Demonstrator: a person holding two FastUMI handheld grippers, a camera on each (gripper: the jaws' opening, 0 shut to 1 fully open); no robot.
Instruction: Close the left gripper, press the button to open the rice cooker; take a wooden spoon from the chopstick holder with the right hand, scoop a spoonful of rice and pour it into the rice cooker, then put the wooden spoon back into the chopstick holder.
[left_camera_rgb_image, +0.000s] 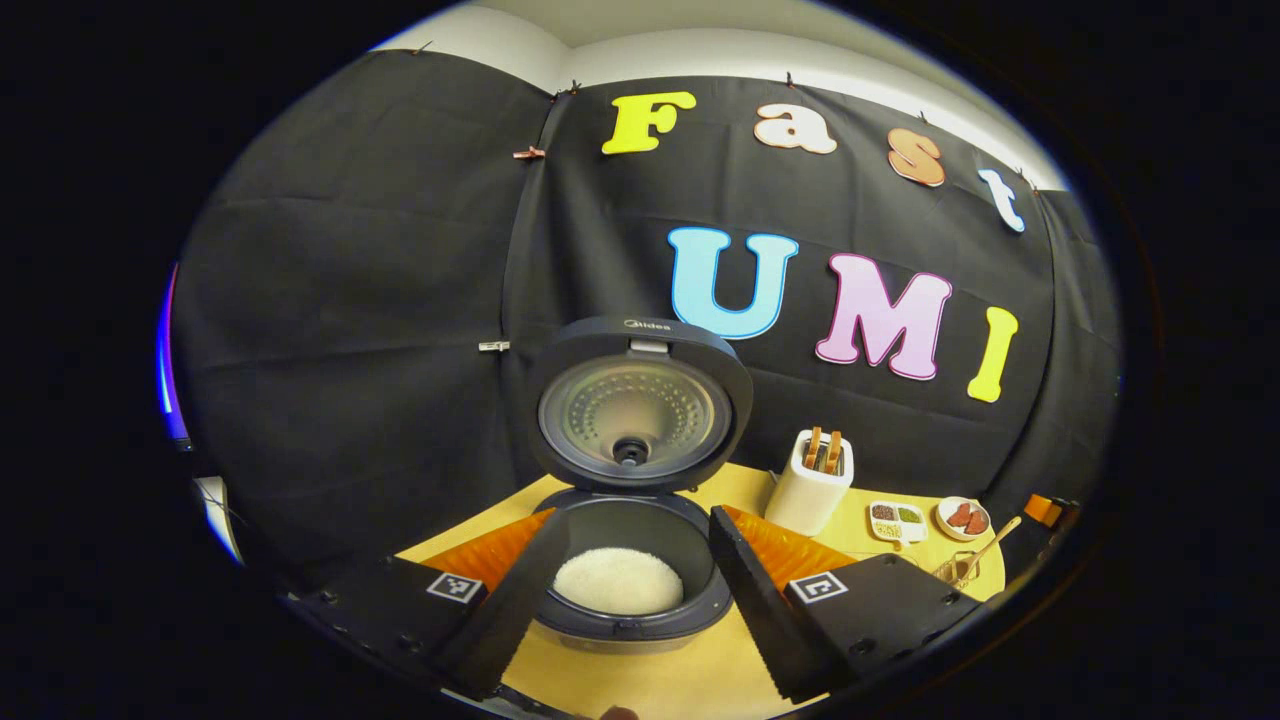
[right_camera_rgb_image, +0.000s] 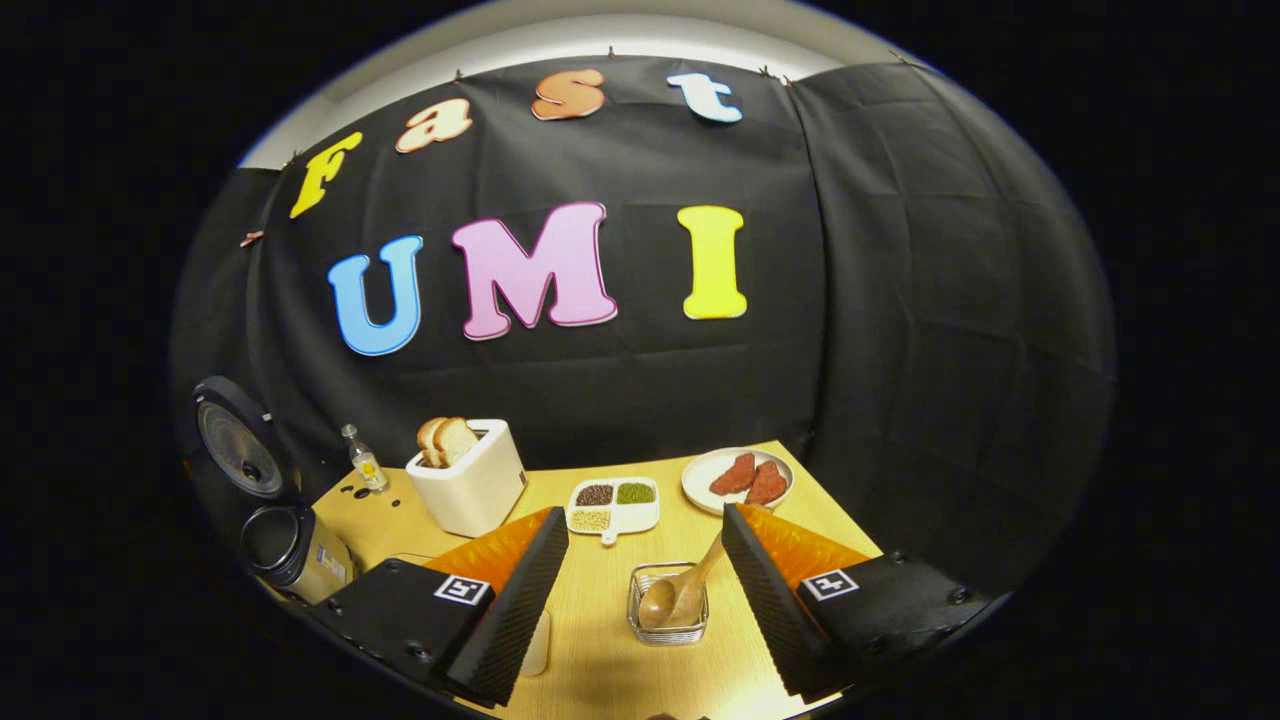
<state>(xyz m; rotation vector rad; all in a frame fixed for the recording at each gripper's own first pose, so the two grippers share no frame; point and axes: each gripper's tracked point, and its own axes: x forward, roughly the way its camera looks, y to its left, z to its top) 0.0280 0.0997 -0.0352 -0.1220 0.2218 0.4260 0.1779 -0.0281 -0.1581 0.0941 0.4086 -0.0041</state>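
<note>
The rice cooker (left_camera_rgb_image: 630, 520) stands lid-up, rice (left_camera_rgb_image: 618, 580) inside, between the spread, empty fingers of the left gripper (left_camera_rgb_image: 632, 590). The right gripper (right_camera_rgb_image: 645, 600), likewise wide and empty, frames the chopstick holder (right_camera_rgb_image: 668, 610), whose wooden spoon (right_camera_rgb_image: 690, 590) leans toward one o'clock.

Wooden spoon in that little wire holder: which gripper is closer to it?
Right. The right gripper is open directly facing the wooden spoon; the left gripper is open over the rice cooker, with the spoon far aside.

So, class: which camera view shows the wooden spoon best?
The right gripper view: the wooden spoon lies close, in the wire holder between the open tongs. In the left gripper view it is small, at the edge.
</note>
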